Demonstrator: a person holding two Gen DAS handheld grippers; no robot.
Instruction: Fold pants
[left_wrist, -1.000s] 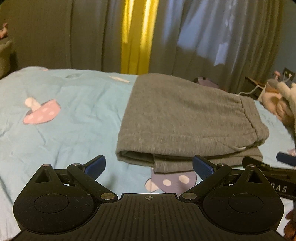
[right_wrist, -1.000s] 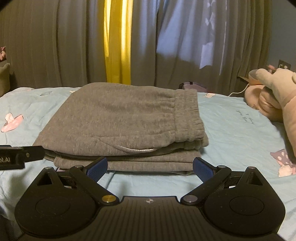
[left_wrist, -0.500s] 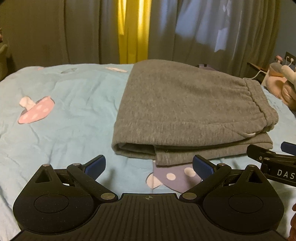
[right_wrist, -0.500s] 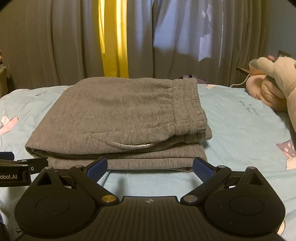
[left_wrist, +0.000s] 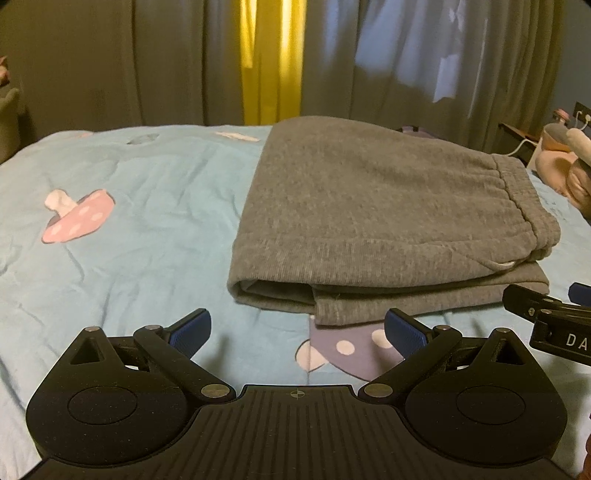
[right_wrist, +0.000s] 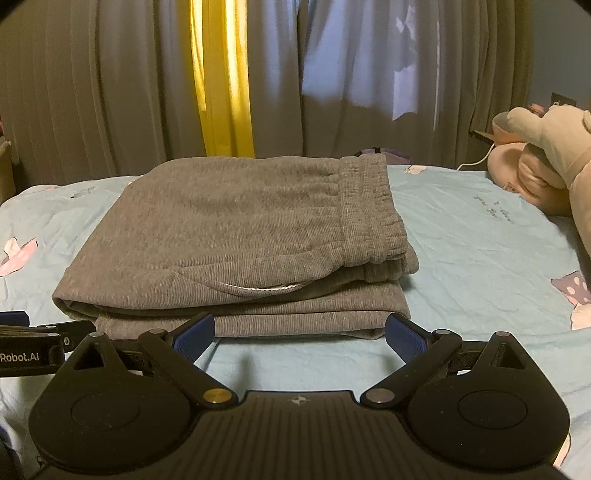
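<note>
Grey sweatpants (left_wrist: 373, 218) lie folded in a thick stack on the light blue bed sheet (left_wrist: 129, 240), waistband to the right; they also show in the right wrist view (right_wrist: 240, 236). My left gripper (left_wrist: 297, 330) is open and empty, just short of the stack's near left corner. My right gripper (right_wrist: 299, 336) is open and empty, its fingertips at the stack's near edge. Each gripper shows at the edge of the other's view.
Grey and yellow curtains (right_wrist: 221, 81) hang behind the bed. A pink plush toy (right_wrist: 546, 155) lies at the right by a white cable. Mushroom prints (left_wrist: 77, 221) mark the sheet.
Both grippers have moved a little closer to the folded pants and stay open. The pants have not moved.
</note>
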